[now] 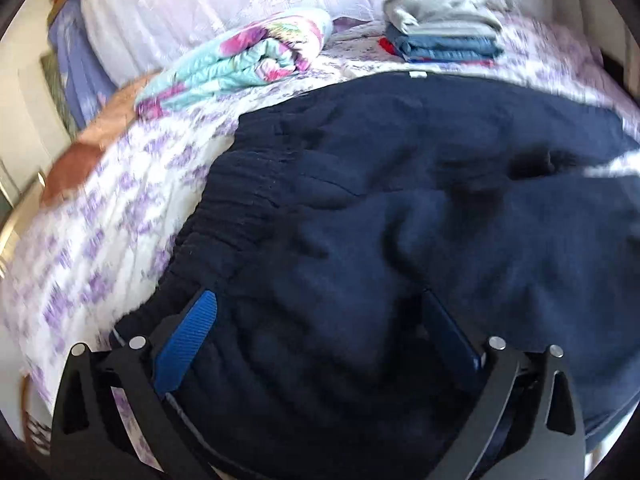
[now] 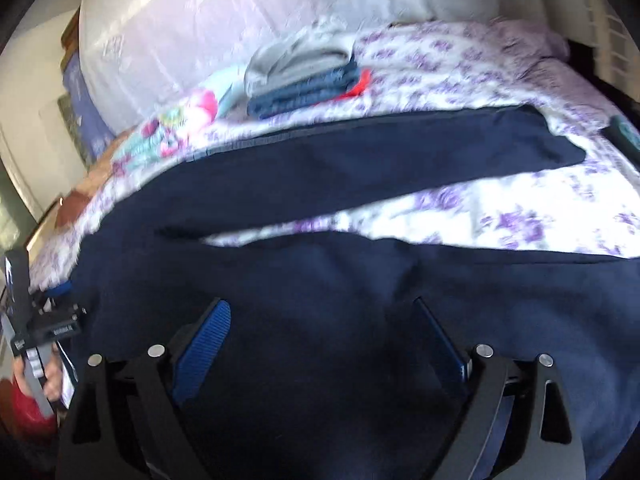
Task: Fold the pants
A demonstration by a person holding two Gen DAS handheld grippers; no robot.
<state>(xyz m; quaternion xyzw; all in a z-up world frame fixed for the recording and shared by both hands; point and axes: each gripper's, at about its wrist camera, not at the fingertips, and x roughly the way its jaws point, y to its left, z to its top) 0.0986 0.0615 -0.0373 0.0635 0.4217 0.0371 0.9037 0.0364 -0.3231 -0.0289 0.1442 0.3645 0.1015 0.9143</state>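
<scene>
Dark navy pants point(image 1: 400, 200) lie spread on a bed with a purple-flowered sheet point(image 1: 120, 208). In the left wrist view the gathered elastic waistband point(image 1: 224, 208) runs down the left side. My left gripper point(image 1: 318, 300) hovers open just above the cloth beside it, and its blue pads point(image 1: 188, 340) grip nothing. In the right wrist view the two legs part, with the far leg point(image 2: 360, 160) and the near leg point(image 2: 360, 272) showing sheet between them. My right gripper point(image 2: 320, 306) stands open over the near leg, nothing pinched. A hand holds the left gripper's handle point(image 2: 36, 344) at the far left.
A stack of folded clothes point(image 1: 440, 36), grey on blue, sits at the back of the bed. A rolled flowered blanket point(image 1: 240, 64) lies to its left. A large white plastic-wrapped bundle point(image 2: 220, 20) stands behind them. A dark object point(image 2: 624, 136) rests at the right edge.
</scene>
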